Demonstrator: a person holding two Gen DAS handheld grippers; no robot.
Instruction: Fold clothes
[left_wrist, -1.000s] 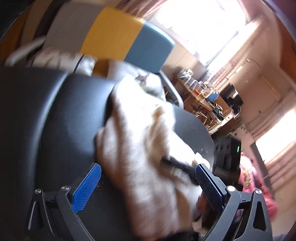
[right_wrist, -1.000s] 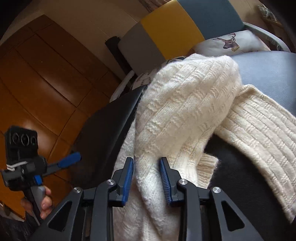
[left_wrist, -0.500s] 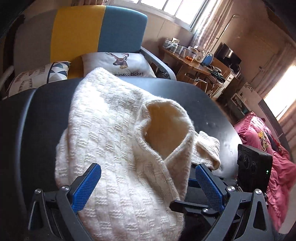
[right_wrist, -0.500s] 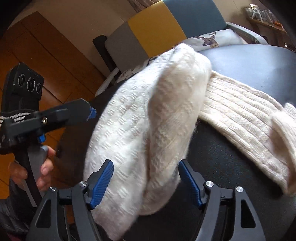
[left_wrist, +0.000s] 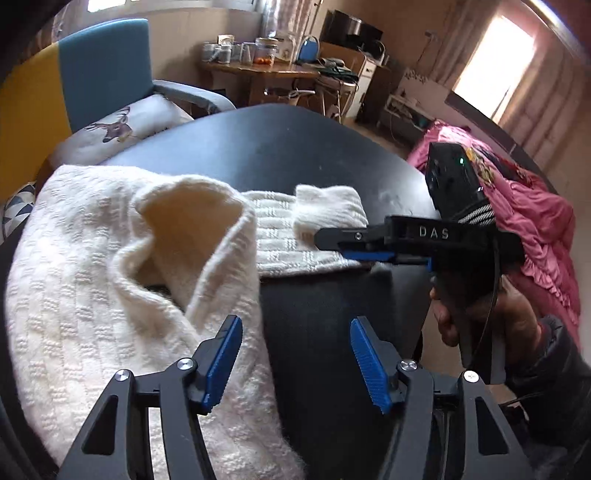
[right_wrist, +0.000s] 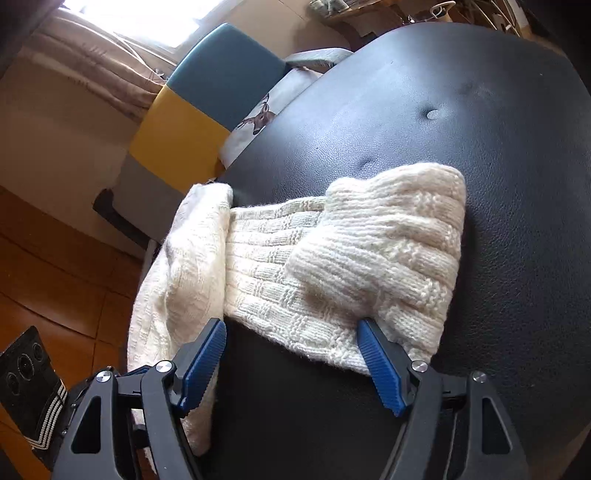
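My left gripper (left_wrist: 295, 354) hangs over the near edge of the black counter (left_wrist: 280, 147), and its jaws have just been closing, though they are not clenched on anything: between the blue pads I see mostly bare black surface, with the left pad just over the edge of the cream knit sweater (left_wrist: 92, 280). The sweater lies bunched on the counter, its body heaped to my left with a fold standing up like an open pocket, and one sleeve (right_wrist: 332, 266) stretched flat toward the right with its cuff doubled back on itself.

My right gripper (right_wrist: 291, 358) points down at that sleeve. Its jaws stand released and wide (they opened a moment ago and have held there); the right pad lies against the sleeve's near hem and the left pad sits beside the sweater's body, neither one pinching.

In the left wrist view my right hand (left_wrist: 491, 314) holds its gripper's handle by the counter's right edge. Behind the counter stands a yellow and blue chair (right_wrist: 207, 99) with a deer cushion (left_wrist: 122, 127).
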